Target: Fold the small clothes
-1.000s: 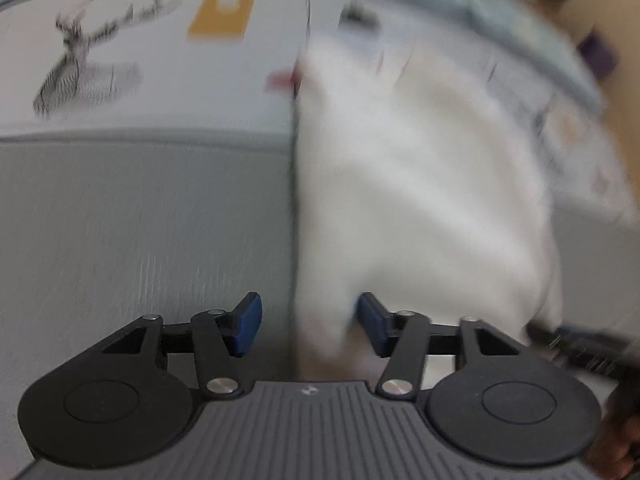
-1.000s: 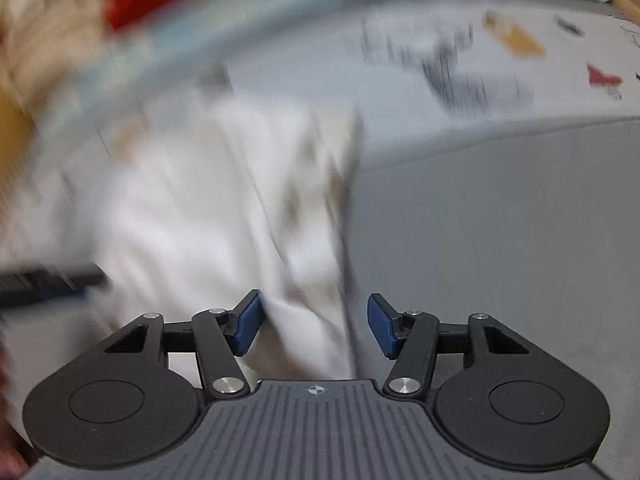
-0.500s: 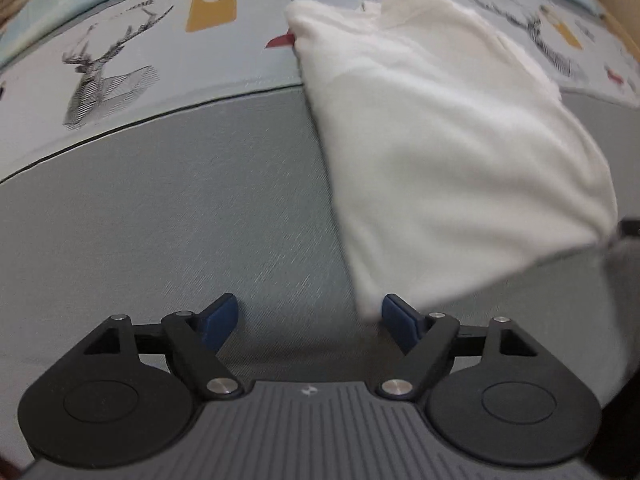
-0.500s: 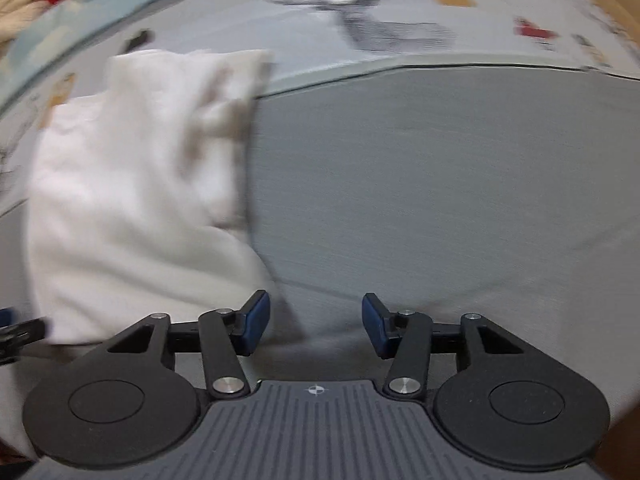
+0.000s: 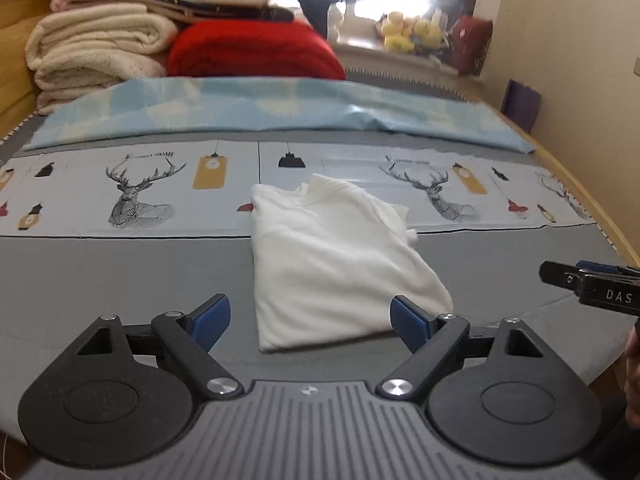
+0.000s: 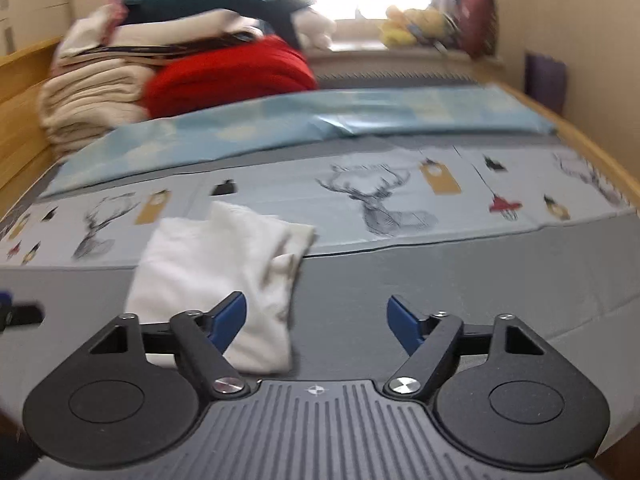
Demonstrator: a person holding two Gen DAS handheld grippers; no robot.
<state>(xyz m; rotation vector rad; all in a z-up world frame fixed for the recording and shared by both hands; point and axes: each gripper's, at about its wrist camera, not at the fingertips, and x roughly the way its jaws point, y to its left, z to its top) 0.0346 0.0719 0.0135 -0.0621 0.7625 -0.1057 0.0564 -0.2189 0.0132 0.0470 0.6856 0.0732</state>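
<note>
Both grippers hover wide open and empty over the bed (image 5: 120,272), the left gripper (image 5: 310,320) lined up on the near hem of the white garment (image 5: 332,264) and the right gripper (image 6: 316,322) just off its right edge. The garment lies folded on the grey sheet, its far end lapping onto the deer-print strip (image 5: 140,196). It looks light, soft and floppy, so I'd pinch a corner or folded edge through all layers, or they'll slide apart.

Each tool, the left tool (image 5: 310,322) and the right tool (image 6: 316,322), had black linkage arms, silver screws, blue finger pads (image 5: 211,322) and a ribbed grey body.
</note>
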